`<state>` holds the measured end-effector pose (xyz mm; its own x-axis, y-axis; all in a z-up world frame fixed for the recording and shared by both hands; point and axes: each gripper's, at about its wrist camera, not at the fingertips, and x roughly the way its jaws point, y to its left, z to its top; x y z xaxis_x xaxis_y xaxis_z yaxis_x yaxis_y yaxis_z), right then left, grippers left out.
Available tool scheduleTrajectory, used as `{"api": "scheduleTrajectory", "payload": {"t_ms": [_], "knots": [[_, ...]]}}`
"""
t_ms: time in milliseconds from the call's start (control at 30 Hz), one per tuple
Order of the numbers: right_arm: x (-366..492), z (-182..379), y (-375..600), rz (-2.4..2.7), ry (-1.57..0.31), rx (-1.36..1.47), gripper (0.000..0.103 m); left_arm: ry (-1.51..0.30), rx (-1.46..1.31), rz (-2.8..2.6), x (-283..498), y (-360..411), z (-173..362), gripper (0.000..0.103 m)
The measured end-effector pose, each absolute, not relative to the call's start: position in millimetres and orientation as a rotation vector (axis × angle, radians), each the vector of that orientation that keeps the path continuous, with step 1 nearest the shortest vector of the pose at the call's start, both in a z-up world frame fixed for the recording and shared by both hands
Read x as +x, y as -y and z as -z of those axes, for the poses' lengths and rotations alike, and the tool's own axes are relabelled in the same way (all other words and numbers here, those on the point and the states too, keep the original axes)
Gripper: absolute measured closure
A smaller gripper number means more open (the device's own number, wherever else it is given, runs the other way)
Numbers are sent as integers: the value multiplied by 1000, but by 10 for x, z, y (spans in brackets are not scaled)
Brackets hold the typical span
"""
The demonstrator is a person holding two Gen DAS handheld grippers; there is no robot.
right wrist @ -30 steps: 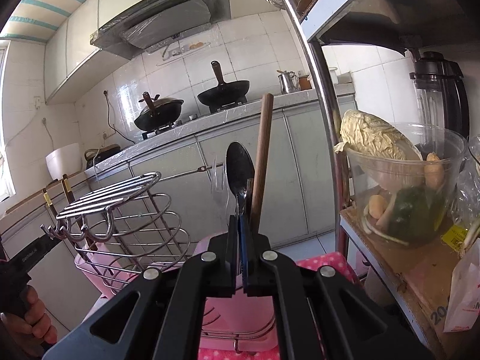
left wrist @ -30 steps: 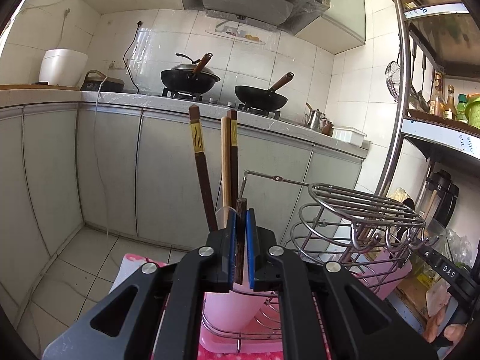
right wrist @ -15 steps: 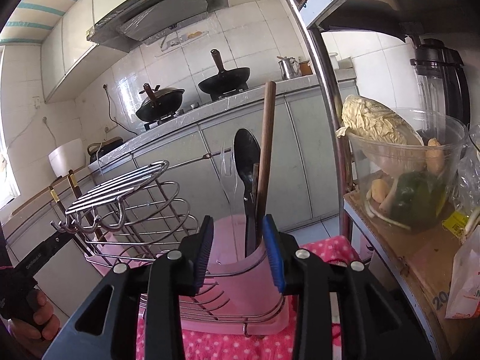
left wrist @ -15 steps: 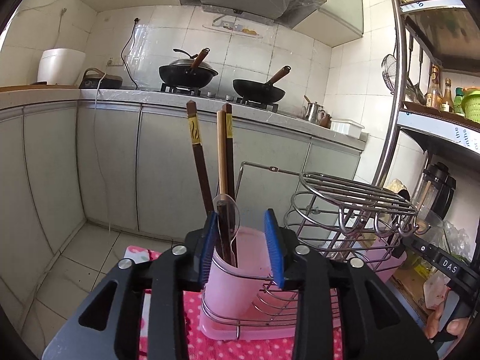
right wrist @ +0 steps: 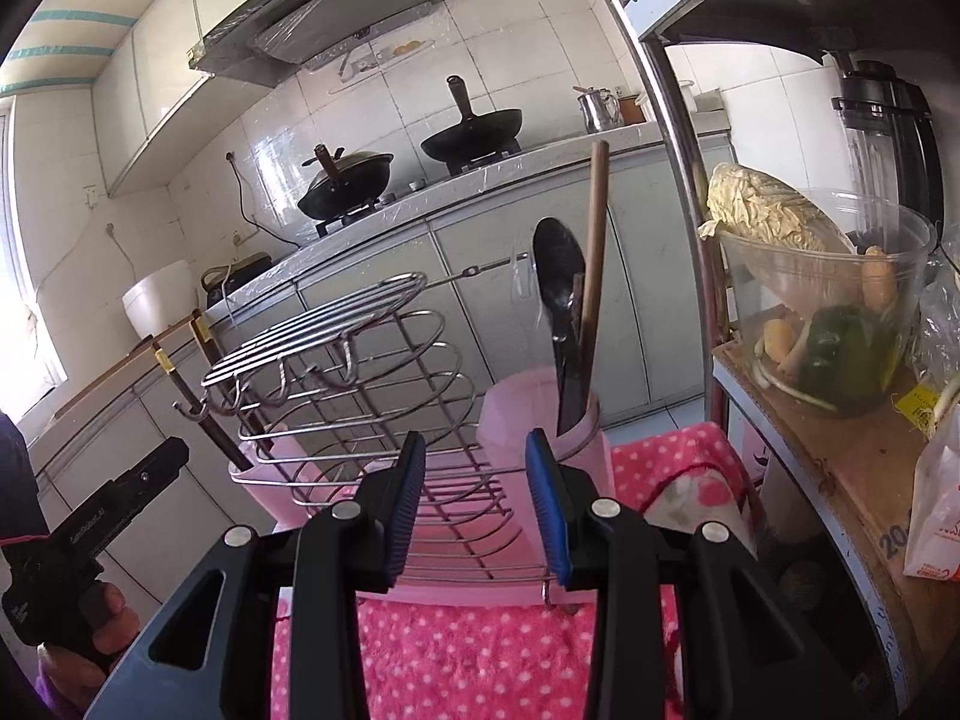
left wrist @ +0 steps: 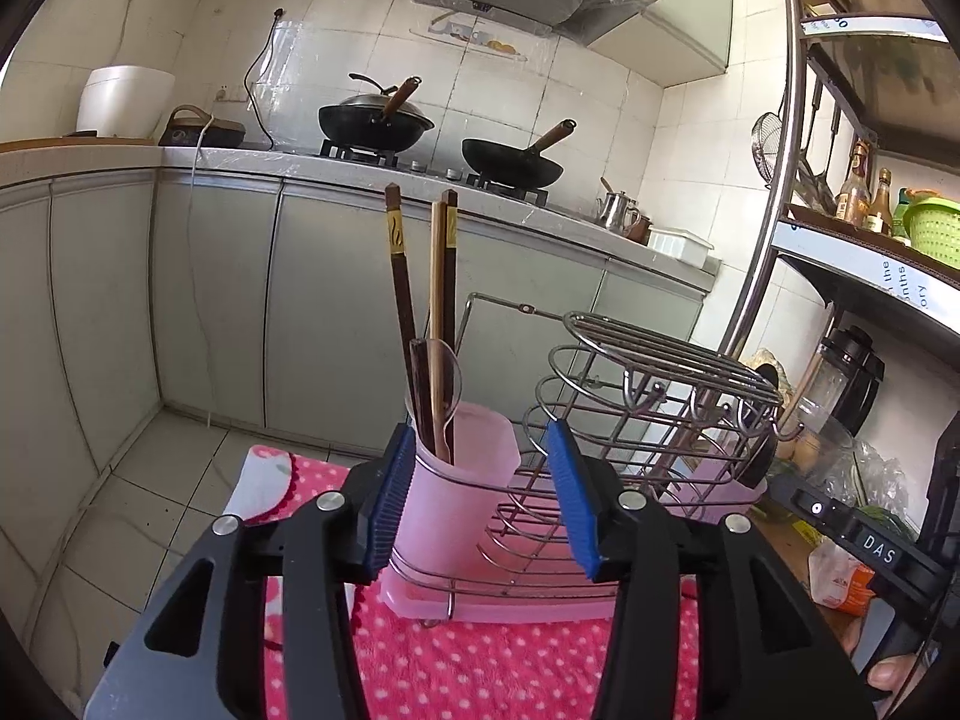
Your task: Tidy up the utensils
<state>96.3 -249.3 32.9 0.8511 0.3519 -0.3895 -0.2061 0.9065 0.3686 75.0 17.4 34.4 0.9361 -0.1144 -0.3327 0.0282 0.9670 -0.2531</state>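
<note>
A wire utensil rack (left wrist: pixel 648 402) on a pink drip tray (left wrist: pixel 510 606) carries a pink cup at each end. The left-end cup (left wrist: pixel 462 480) holds dark and light chopsticks (left wrist: pixel 441 300) and a clear spoon (left wrist: pixel 453 372). My left gripper (left wrist: pixel 483 495) is open and empty, just in front of that cup. In the right wrist view the other cup (right wrist: pixel 540 420) holds a black spoon (right wrist: pixel 558 276) and a wooden handle (right wrist: pixel 594 252). My right gripper (right wrist: pixel 477 504) is open and empty, in front of the rack (right wrist: pixel 360 384).
A pink dotted cloth (left wrist: pixel 480 666) covers the table. A metal shelf pole (right wrist: pixel 678 138) and a shelf with a bowl of vegetables (right wrist: pixel 822 300) stand to the right. The kitchen counter with two woks (left wrist: pixel 510 156) is behind.
Both grippers opened, letting go of the utensils in the cups, and drew back from the rack. The released chopstick and black spoon now stand in their cups.
</note>
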Motion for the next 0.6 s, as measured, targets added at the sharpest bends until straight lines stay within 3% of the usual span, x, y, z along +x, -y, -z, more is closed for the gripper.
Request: {"api": "scheduleTrajectory", "payload": {"t_ms": [33,100,600], "knots": [[930,-324,2470,-300,-470,322,58,-359,-245,78,720,-161,-351,56],[853,-321,2437,-301,-465,324,55,-368,-237,85,664,-139,-363,56],[421,-320,2201,-306,-556,222,54,-444,-216,99,285,91,-394,49]]}}
